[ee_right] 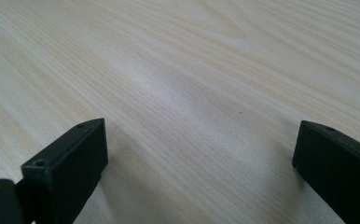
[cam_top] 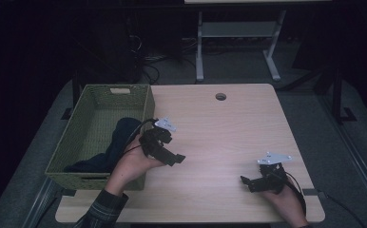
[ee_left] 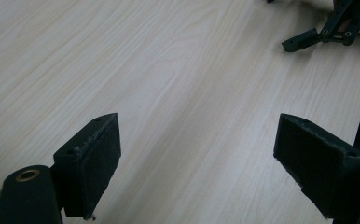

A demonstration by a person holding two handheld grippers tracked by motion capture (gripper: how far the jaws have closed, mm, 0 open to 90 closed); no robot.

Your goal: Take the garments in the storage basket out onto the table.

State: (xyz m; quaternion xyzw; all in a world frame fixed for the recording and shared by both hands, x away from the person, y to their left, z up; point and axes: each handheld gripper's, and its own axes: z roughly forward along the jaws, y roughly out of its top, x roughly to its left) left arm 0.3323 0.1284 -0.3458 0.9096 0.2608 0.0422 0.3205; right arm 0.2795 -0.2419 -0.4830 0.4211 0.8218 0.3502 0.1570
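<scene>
I see a green woven basket (cam_top: 103, 102) sitting on the left edge of my worktop (cam_top: 229, 128). It reaches from the back left corner almost to the front left corner. Inside the basket lies a dark cloth (cam_top: 117, 142), bunched up along the right wall and the front. The rest of the basket floor is bare.

My left claw (cam_top: 172, 156) is just beside the basket's right wall, near the front, and it hangs over bare wood. Its jaws are wide apart and hold nothing. In the left gripper view I see light wood between the jaws, and my other claw far off at the top right.

My right claw (cam_top: 248, 183) is near the front right corner of the worktop, well apart from the basket. Its jaws are wide apart too, with bare wood between them
</scene>
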